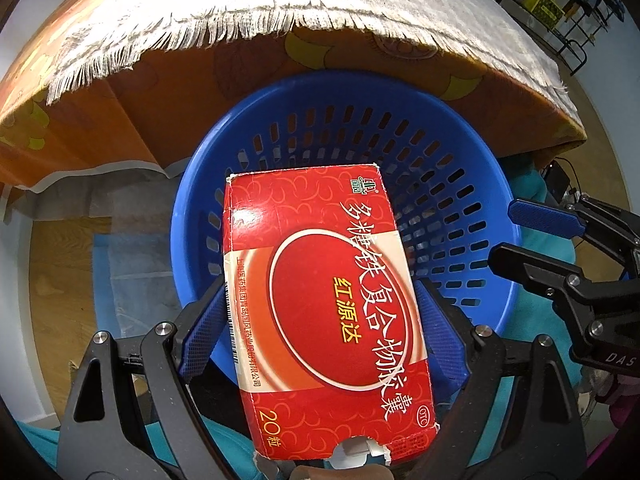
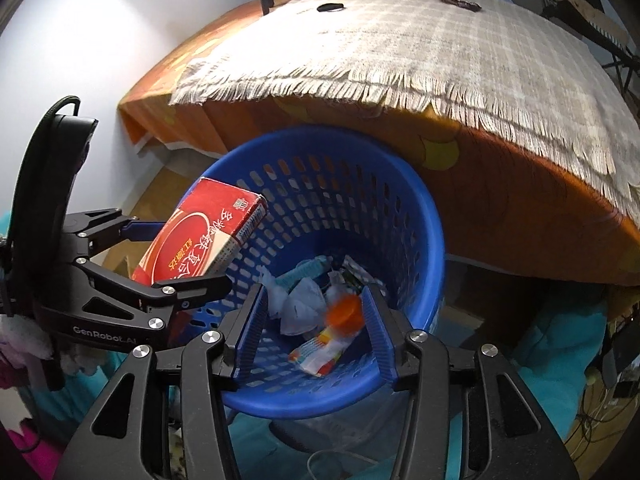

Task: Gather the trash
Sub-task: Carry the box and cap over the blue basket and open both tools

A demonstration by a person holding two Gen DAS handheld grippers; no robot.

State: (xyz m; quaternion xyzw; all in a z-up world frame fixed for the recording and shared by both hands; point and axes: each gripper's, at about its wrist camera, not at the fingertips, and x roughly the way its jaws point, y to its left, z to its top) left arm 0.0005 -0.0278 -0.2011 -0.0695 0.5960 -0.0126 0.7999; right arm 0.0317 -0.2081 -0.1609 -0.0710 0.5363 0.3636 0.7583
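My left gripper is shut on a red medicine box and holds it over the blue slotted basket. In the right wrist view the same left gripper holds the box above the basket's left rim. My right gripper is open above the basket, with nothing between its pads. An orange-capped item appears blurred between its fingers, over crumpled white paper and a wrapper in the basket. The right gripper's fingers show at the right of the left wrist view.
A table with an orange cloth and a fringed grey checked runner stands just behind the basket. A dark object and a black disc lie on the runner. A white wall is at left, teal fabric below.
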